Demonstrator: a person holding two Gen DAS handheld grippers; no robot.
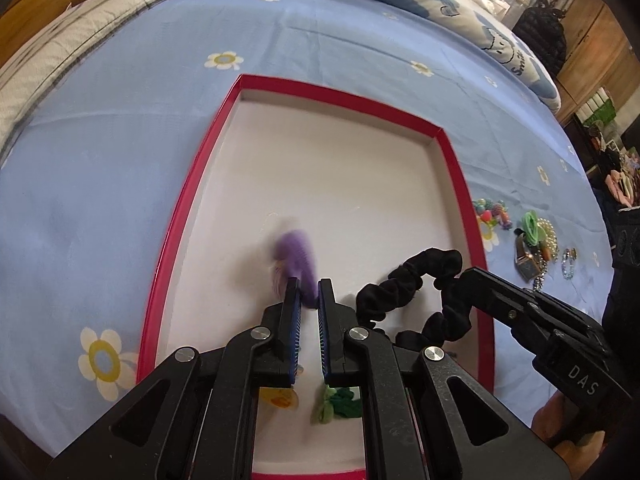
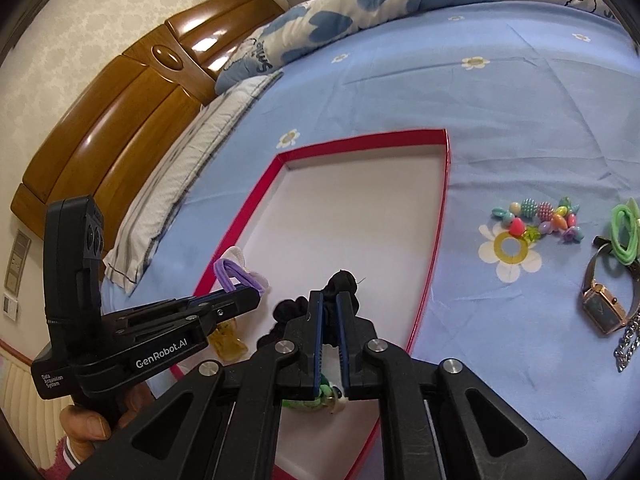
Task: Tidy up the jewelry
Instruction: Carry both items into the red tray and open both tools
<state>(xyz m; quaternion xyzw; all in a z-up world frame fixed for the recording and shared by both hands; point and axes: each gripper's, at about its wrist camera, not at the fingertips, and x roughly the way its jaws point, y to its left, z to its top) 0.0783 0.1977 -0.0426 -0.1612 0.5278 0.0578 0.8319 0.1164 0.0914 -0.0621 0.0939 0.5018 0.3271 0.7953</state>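
Note:
A red-rimmed tray with a white floor lies on the blue bedsheet; it also shows in the right wrist view. My left gripper is shut on a purple hair tie, blurred, held over the tray; the hair tie shows in the right wrist view. My right gripper is shut on a black scrunchie, which hangs over the tray's near right part. A green hair tie and a yellow piece lie in the tray under my left gripper.
On the sheet right of the tray lie colourful beads, a green hair tie, a wristwatch and a silver chain. A pillow and wooden headboard stand left; a folded quilt lies beyond.

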